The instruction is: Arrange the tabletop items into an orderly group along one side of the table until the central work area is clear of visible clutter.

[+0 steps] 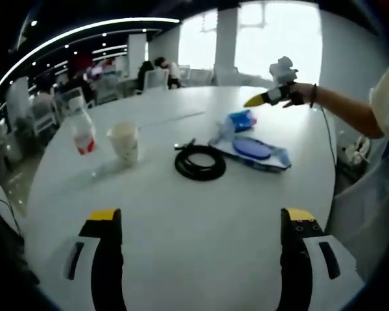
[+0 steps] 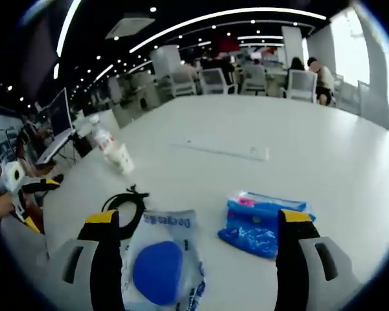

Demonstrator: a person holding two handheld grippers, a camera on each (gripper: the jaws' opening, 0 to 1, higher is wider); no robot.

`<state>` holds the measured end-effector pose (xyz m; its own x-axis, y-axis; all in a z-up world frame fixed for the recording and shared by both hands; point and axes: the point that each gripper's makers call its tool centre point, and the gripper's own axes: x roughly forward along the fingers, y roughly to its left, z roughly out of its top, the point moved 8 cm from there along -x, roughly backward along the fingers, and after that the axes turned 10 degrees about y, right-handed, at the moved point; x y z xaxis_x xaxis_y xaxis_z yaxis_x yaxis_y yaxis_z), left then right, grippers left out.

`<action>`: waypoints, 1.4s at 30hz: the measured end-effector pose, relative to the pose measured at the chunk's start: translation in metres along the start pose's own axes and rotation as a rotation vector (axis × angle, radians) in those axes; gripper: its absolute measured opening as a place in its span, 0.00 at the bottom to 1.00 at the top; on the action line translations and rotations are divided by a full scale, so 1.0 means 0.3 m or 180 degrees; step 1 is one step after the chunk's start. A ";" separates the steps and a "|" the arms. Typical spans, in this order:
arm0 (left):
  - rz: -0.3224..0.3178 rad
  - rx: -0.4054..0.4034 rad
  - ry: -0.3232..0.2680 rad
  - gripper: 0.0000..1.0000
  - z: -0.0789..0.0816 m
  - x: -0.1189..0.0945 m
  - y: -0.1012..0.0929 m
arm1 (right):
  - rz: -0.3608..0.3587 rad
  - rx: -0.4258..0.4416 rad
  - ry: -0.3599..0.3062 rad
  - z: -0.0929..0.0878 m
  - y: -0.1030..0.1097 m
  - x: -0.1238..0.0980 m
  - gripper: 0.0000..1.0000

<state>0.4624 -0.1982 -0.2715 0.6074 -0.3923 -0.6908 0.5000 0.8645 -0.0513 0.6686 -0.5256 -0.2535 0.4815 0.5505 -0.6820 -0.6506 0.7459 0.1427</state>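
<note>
Spanning an office hall, white table (image 1: pixel 181 227); both claws (image 1: pixel 201 240) (image 2: pixel 194 246) released.

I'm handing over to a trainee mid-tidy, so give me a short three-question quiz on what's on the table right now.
1. True or false: the coiled black cable lies between the paper cup and the clear packet with the blue disc.
2. What stands beside the cup: A) a plastic bottle, B) a mug, C) a book?
3. Fill in: both the left gripper and the right gripper are ____.

Key: 1 true; 2 A; 3 open.
</note>
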 end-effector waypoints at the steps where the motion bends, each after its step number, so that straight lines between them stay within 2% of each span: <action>1: 0.0001 -0.0006 0.0013 0.99 0.000 -0.001 0.001 | 0.0030 -0.0032 -0.0004 0.004 0.016 0.002 0.99; 9: 0.0033 0.0000 -0.0018 0.99 0.005 -0.017 0.010 | 0.0319 -0.0343 0.0036 0.024 0.171 0.029 0.99; 18: 0.0077 -0.0001 -0.0037 0.99 0.002 -0.038 0.030 | 0.0580 -0.0631 0.0209 -0.016 0.315 0.092 0.98; 20: 0.0086 -0.0013 -0.0058 0.99 0.002 -0.045 0.036 | 0.0633 -0.0677 0.0255 -0.028 0.337 0.109 0.95; 33: 0.0087 -0.0027 -0.0081 0.99 0.001 -0.060 0.047 | 0.0830 -0.0914 0.0378 -0.068 0.430 0.206 0.89; 40: 0.0069 -0.0043 -0.0126 0.99 0.003 -0.065 0.047 | 0.0851 -0.1136 0.0390 -0.091 0.461 0.266 0.75; 42: 0.0070 -0.0010 -0.0088 0.99 -0.002 -0.065 0.047 | 0.0872 -0.1175 0.0395 -0.097 0.471 0.282 0.72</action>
<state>0.4572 -0.1781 -0.2592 0.6351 -0.3818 -0.6715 0.4844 0.8740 -0.0387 0.6002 -0.3846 -0.3119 0.2038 0.6424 -0.7387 -0.9198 0.3841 0.0802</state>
